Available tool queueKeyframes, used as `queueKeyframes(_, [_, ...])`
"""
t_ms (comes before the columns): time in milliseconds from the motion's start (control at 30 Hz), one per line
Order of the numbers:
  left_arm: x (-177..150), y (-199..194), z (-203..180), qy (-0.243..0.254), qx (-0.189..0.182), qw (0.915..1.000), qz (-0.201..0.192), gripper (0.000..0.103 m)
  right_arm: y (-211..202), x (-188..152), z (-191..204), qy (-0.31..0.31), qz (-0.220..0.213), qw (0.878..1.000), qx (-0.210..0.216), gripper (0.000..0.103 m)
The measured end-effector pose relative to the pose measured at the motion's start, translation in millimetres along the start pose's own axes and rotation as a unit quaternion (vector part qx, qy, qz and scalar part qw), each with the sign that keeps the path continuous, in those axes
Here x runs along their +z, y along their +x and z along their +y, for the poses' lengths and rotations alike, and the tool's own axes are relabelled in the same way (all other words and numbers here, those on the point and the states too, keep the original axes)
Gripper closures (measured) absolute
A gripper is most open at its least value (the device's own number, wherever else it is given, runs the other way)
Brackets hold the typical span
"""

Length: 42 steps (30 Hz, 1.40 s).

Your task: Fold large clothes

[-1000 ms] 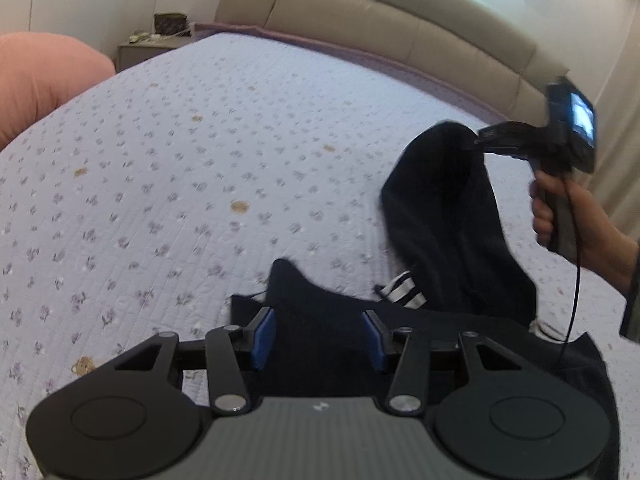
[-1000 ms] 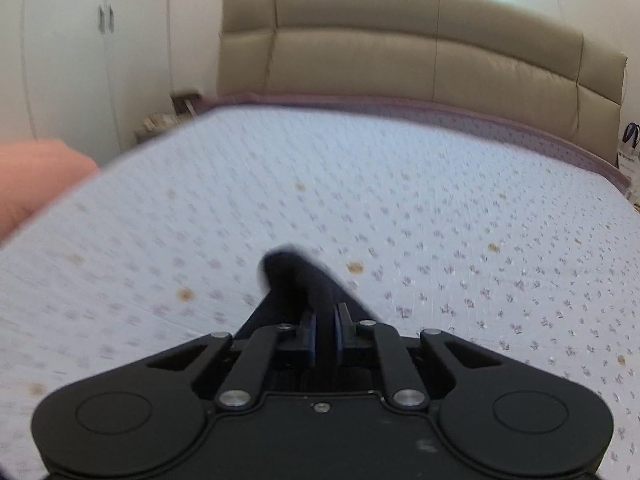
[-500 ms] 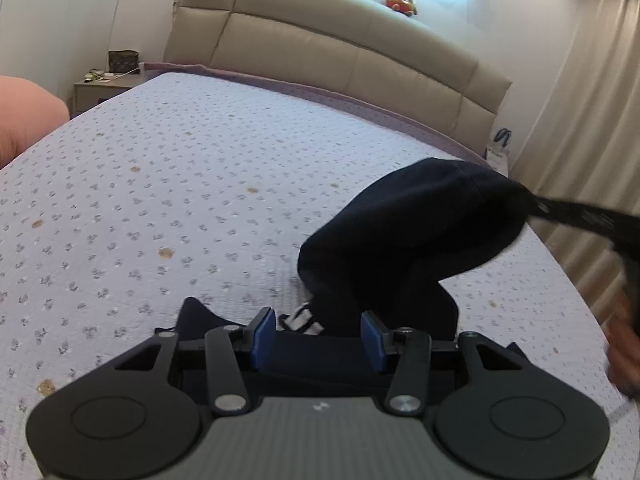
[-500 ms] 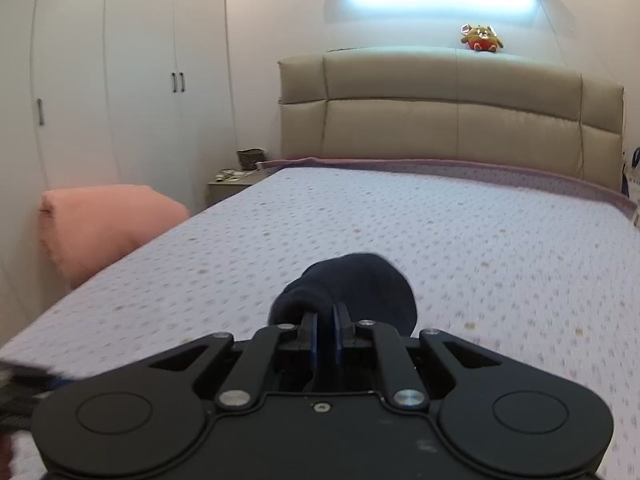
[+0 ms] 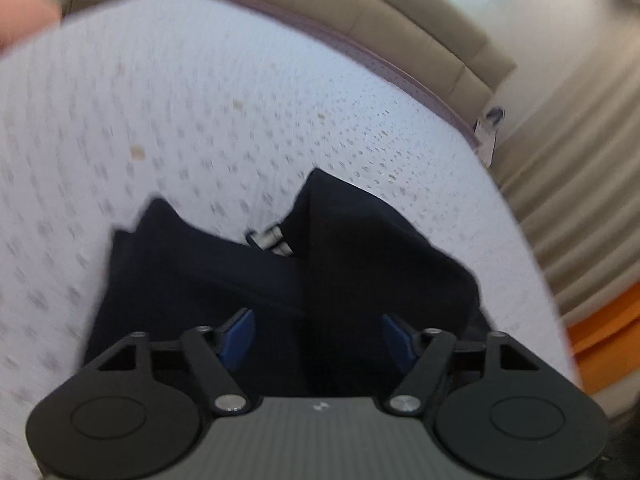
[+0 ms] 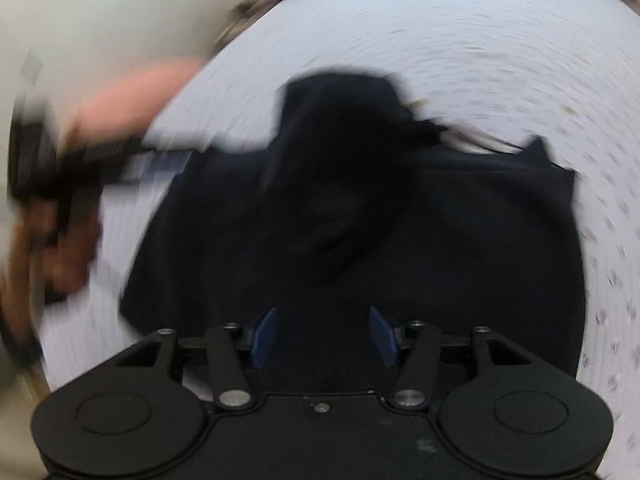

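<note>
Dark navy fabric garment [image 5: 360, 264] heaped ahead, one flap laid over | left gripper [image 5: 318, 338], right gripper [image 6: 324, 334] spread, empty | folds remain, likely

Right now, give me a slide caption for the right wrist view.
Open right gripper above a dark navy garment lying on the floral quilted bedspread, image motion-blurred.

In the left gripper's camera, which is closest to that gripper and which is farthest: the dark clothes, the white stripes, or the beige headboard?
1. The dark clothes, right in front of the open left gripper, reaching between its fingers.
2. The white stripes, just past that, peeking out mid-garment.
3. The beige headboard, far off along the top, beyond the flowered bedspread.
</note>
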<state>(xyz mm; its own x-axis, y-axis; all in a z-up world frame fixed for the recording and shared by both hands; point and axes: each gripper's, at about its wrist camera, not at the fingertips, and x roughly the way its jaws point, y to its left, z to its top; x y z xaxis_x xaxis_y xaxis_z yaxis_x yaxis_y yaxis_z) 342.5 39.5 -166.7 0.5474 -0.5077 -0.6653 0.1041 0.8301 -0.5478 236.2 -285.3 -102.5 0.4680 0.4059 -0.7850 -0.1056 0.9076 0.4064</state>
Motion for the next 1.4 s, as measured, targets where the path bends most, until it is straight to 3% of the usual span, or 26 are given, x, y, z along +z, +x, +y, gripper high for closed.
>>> queueKeyframes(67, [5.2,14.6,5.0,-0.043,-0.021,0.9988,0.008,0.028,4.5,23.3,-20.0,0.069,-0.029,0.997,0.011,0.023])
queueKeyframes(167, [18.0,38.7,5.1,-0.092,-0.047,0.9945,0.015,0.029,24.6,53.0,-41.3,0.153,-0.061,0.986,0.039,0.023])
queueKeyframes(333, [42.9,62.9,-5.5,-0.119,-0.078,0.9897,0.020,0.025,44.1,75.6,-66.5,0.236,-0.084,0.966,0.067,0.023])
queueKeyframes(433, [52.8,90.8,-9.4,-0.139,-0.078,0.9855,0.057,0.023,49.6,86.1,-81.2,0.273,-0.095,0.954,0.079,0.023])
queueKeyframes(467, [54.5,98.7,-9.8,-0.146,-0.073,0.9843,0.067,0.028,53.1,89.6,-84.7,0.275,-0.095,0.954,0.078,0.022])
queueKeyframes(533, [52.9,116.4,-13.7,-0.141,-0.082,0.9826,0.089,0.080,60.4,95.8,-85.1,0.273,-0.080,0.956,0.071,0.022])
queueKeyframes(567, [51.0,124.0,-15.9,-0.136,-0.077,0.9819,0.107,0.098,65.5,98.3,-85.2,0.275,-0.069,0.956,0.070,0.022])
queueKeyframes(633, [44.9,122.6,-19.3,-0.127,-0.073,0.9839,0.102,0.099,67.3,95.1,-84.5,0.280,-0.057,0.955,0.073,0.022])
queueKeyframes(700, [40.8,91.8,-20.0,-0.116,-0.124,0.9842,0.051,0.099,60.4,85.6,-83.8,0.281,-0.057,0.954,0.081,0.022])
queueKeyframes(767, [36.3,53.1,-15.3,-0.121,-0.183,0.9757,0.011,0.099,50.7,71.1,-86.1,0.290,-0.056,0.951,0.095,0.021])
queueKeyframes(867, [25.0,-2.6,-7.1,-0.121,-0.234,0.9643,-0.030,0.099,45.3,48.7,-88.7,0.325,-0.044,0.935,0.133,0.021])
queueKeyframes(933, [14.0,-27.8,-2.8,-0.110,-0.233,0.9655,-0.039,0.099,47.5,36.0,-83.7,0.340,-0.031,0.927,0.154,0.021])
queueKeyframes(1033, [-6.2,-34.8,13.3,-0.116,-0.198,0.9731,-0.016,0.099,50.1,22.3,-73.3,0.364,-0.025,0.916,0.168,0.021])
queueKeyframes(1133, [-26.5,-21.3,38.5,-0.185,-0.200,0.9619,0.010,0.099,46.1,7.8,-64.6,0.379,-0.035,0.906,0.187,0.017])
queueKeyframes(1200, [-32.8,-16.8,43.0,-0.192,-0.192,0.9624,0.011,0.099,45.4,0.0,-63.8,0.387,-0.037,0.901,0.192,0.013])
queueKeyframes(1400, [-30.1,-10.3,42.0,-0.190,-0.196,0.9620,0.013,0.098,58.5,1.1,-58.7,0.387,-0.020,0.903,0.185,0.010])
